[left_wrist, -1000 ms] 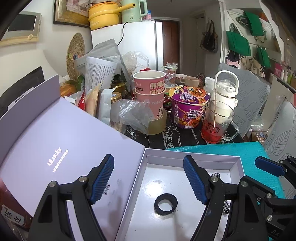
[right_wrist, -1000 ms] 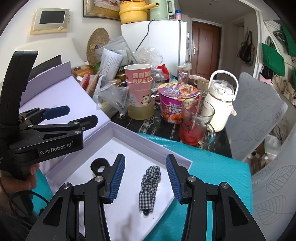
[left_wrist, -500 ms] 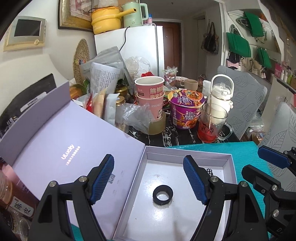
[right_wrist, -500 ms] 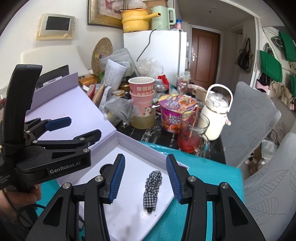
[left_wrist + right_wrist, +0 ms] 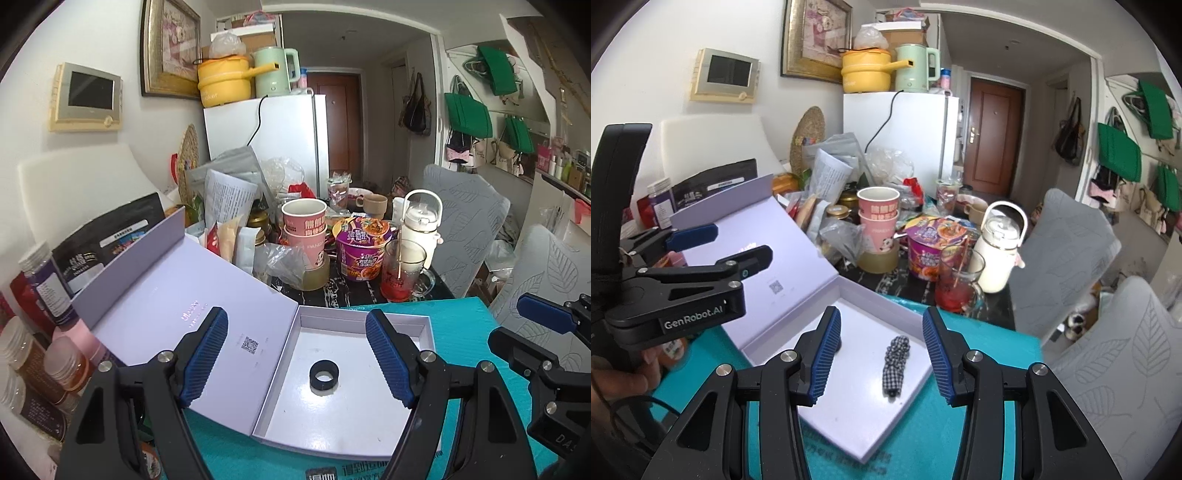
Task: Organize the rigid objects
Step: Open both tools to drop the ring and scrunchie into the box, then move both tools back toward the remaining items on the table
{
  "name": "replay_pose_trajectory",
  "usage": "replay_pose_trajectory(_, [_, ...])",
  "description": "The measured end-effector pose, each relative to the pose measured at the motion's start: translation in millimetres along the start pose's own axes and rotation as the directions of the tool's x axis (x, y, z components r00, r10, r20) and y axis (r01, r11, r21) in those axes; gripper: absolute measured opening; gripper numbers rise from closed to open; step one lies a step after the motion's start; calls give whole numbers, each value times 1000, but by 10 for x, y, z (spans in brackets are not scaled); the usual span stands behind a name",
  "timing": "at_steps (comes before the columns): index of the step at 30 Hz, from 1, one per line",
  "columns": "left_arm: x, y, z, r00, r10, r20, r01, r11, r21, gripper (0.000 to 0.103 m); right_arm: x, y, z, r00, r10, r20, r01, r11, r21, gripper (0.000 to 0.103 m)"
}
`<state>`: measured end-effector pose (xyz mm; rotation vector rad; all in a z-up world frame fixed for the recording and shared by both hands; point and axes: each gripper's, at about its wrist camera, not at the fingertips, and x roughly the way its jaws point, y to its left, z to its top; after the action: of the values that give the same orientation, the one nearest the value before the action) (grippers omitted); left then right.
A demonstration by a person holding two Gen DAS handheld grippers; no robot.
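Observation:
An open lilac box [image 5: 362,325] [image 5: 871,295] lies on a teal mat, its lid [image 5: 192,295] folded out to the left. Inside it lie a black ring [image 5: 324,374] and a black-and-white checked hair clip [image 5: 895,360]. In the right wrist view the ring is hidden behind a finger. My left gripper [image 5: 297,356] hovers above the box, open, nothing between its blue pads. My right gripper [image 5: 881,356] hovers to the right of it, open and empty, with the clip seen between its fingers far below.
Behind the box the dark table is crowded: stacked pink paper cups [image 5: 304,230], a tape roll [image 5: 314,275], a purple noodle bowl [image 5: 362,247], a glass mug of red drink [image 5: 402,269], a white bottle [image 5: 421,221]. Jars [image 5: 44,354] stand at the left. Grey chairs [image 5: 1067,258] stand at the right.
Both grippers have risen and pulled back from the box, so the box and its contents look smaller and lower. The ring and the clip have not moved.

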<state>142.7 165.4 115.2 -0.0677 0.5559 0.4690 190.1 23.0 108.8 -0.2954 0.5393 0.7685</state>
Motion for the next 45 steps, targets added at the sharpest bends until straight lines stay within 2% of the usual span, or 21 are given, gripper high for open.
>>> replay_pose_trajectory(11, [-602,-91,-127,998,-45,36,44,999,21,77,-637,108,-149,999,-7,37,7,1000,-1,46])
replay_pose_trajectory(20, [-813,-181,-340,995,-94,21,93,994,49,77,-952,171,-416,998,-45,32,45,999,26,47])
replay_pose_trajectory(26, [-875,-272,-564,989,-145,-27,146,987,70,77,-1085,194,-661,998,-63,11,62,997,47,47])
replay_pose_trajectory(37, [-1087,-419,-967,977,-201,-67,206,973,99,77,-1314,197,-1135,997,-78,-30,81,991,106,48])
replay_pose_trajectory(45, [-1142,-514,-1195,959,-261,-109,273,955,113,77,-1473,209,-1458,993,-102,-67,111,983,146,52])
